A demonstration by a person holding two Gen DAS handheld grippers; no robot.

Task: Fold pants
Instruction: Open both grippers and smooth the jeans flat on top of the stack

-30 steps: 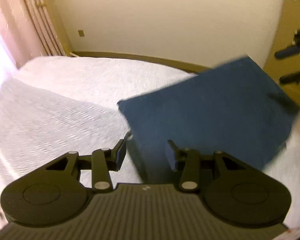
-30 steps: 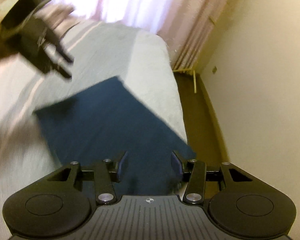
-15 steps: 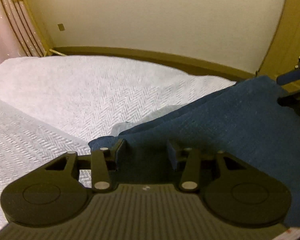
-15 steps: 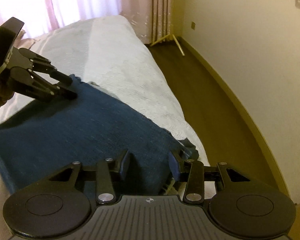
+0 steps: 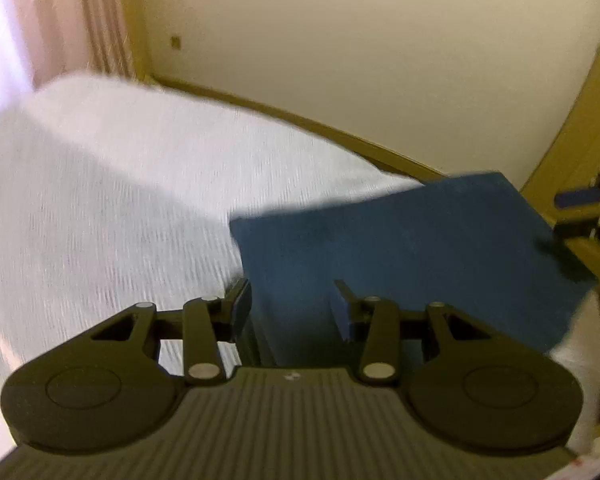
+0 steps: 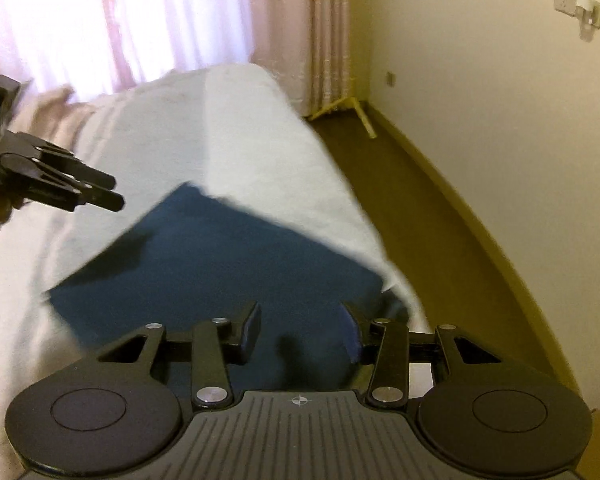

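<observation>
The dark blue pants point(image 5: 412, 248) lie folded into a flat rectangle on the white bedspread point(image 5: 112, 200), close to the bed's edge. My left gripper point(image 5: 292, 304) hovers open above the near left corner of the fold, with nothing between its fingers. In the right wrist view the same folded pants point(image 6: 220, 264) fill the middle, and my right gripper point(image 6: 302, 328) is open just above their near edge. The left gripper point(image 6: 100, 194) shows there at the left, lifted clear of the cloth. The right gripper point(image 5: 580, 216) appears blurred at the right rim of the left wrist view.
The bed's white cover point(image 6: 240, 128) runs back to pink curtains point(image 6: 140, 20). Dark wooden floor point(image 6: 420, 208) lies beside the bed, bounded by a cream wall point(image 6: 500, 100). A thin stand's legs point(image 6: 356, 108) rest on the floor by the curtains.
Both grippers have risen off the folded pants and pulled back from them. The left gripper, which was down at the fold's corner, now hangs above the bedspread. Both views are motion-blurred.
</observation>
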